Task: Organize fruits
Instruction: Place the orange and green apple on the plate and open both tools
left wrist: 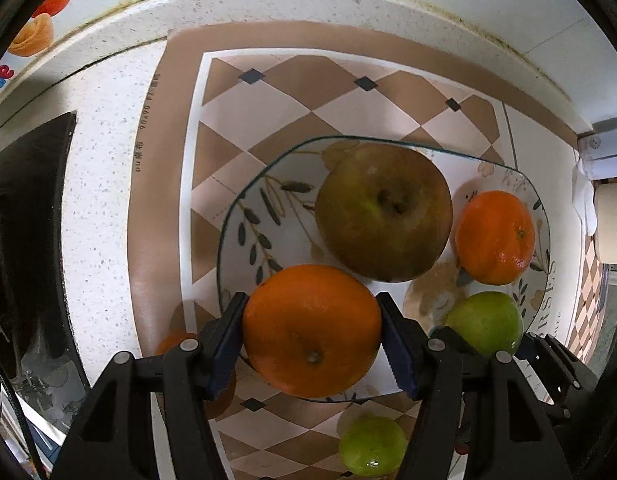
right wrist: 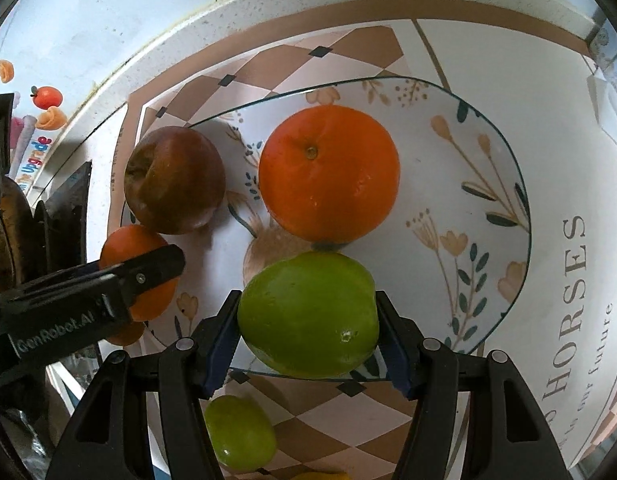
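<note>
spreading across the middle of both views, the speckled tabletop (left wrist: pixel 108 160) carries a checkered mat (left wrist: pixel 292 92), and on the mat sits a flower-printed glass plate (right wrist: pixel 488 152), the largest of the task's things. on the plate, upper centre of the left wrist view, rests a big brownish apple (left wrist: pixel 384 212), with a small orange (left wrist: pixel 494 236) just beside it at the right of the frame.

the left claw (left wrist: pixel 312 340) is clamped on a large orange (left wrist: pixel 308 332), both pads pressing its sides, over the plate's lower-left rim. the right claw (right wrist: pixel 308 328) grips a green fruit (right wrist: pixel 308 316), perhaps a green citrus, over the plate's lower edge in the right wrist view, just below the small orange.

judging by this, the work is about halfway: two fruits lie on the plate and two more hang over it, held but not yet set down. still off the plate, on the mat at the bottom of the left wrist view, lies a smaller green fruit (left wrist: pixel 372 446); another orange fruit (left wrist: pixel 176 342) peeks out behind the left claw, bottom left, its place unclear.
</note>
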Demonstrator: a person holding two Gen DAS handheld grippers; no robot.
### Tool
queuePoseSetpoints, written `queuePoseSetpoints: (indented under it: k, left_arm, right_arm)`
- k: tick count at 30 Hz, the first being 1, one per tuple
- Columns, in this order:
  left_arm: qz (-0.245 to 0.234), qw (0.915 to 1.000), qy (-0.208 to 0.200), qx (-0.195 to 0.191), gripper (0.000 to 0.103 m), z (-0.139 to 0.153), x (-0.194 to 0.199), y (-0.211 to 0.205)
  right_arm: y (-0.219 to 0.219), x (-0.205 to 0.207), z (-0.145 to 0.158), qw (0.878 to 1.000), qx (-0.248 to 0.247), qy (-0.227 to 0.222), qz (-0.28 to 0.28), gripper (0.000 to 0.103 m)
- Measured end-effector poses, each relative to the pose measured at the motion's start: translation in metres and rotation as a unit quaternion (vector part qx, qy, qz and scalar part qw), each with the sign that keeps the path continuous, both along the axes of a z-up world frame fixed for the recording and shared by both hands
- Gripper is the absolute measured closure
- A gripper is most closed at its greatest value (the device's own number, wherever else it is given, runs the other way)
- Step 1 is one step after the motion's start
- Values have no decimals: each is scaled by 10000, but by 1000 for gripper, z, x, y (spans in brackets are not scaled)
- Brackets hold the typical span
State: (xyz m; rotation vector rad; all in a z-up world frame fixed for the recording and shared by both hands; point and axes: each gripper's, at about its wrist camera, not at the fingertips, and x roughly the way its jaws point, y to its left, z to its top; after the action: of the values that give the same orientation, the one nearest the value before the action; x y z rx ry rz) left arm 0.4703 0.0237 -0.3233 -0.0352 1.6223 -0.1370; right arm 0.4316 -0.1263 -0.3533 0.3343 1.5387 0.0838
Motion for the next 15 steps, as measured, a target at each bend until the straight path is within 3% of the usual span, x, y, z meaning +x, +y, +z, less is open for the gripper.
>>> queuePoseSetpoints:
  k: [3,6,8,9,15]
  left_arm:
    - [-67,9999,-6,97,42,-5,2,-5]
    - [-57,10000,57,40,40,-8,2,-6]
    - [-62,9999,82,-69,18,-10,0,-10]
    - [-83,9999,81,-59,14,-8,-1,-11]
    - [-81,9999,-111,21,12,6,-12,-13]
  right_arm:
    - [0,1,-1,9999,-94,35,67,34]
    - [-4,-2,2,10000,1,6,14,16]
    - [-7,-4,8,10000,-23,0,30,16]
    - [-8,-5,10,10000,-45,-2,29,16]
    - [-19,-14,27,9997,-224,-8,36,9]
